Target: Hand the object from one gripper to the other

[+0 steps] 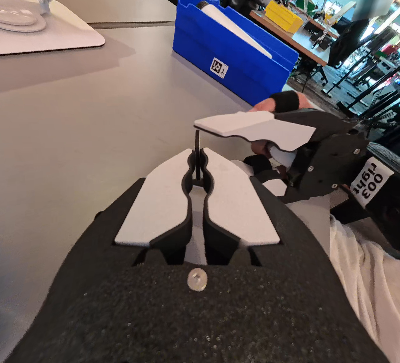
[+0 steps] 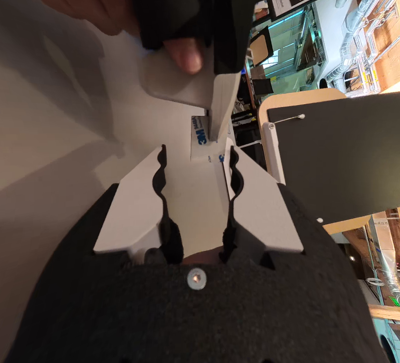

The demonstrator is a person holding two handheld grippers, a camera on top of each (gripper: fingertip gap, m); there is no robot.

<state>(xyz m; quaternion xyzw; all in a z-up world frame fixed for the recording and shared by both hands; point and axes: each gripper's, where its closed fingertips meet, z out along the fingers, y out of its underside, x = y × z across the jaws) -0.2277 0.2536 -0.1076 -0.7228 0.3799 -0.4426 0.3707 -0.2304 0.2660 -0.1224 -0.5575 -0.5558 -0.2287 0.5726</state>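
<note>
Pinching a thin flat object [image 1: 197,153] edge-on at its tips, the left gripper [image 1: 197,157] holds it upright above the grey table [image 1: 86,136]. The right gripper [image 2: 197,157], jaws spread and empty, is turned sideways, its fingers [image 1: 238,124] just over the object's top edge. A blue bin [image 1: 227,49] sits well behind, open tabletop lying leftward.

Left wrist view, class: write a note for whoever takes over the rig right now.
Left gripper: shut on the thin strip, which it holds upright above the table.
Right gripper: open, turned sideways, its jaws on either side of the strip, not gripping it.
Done: strip lifted and offered.
Left to do: shut the right gripper on the strip, then open the left gripper.
</note>
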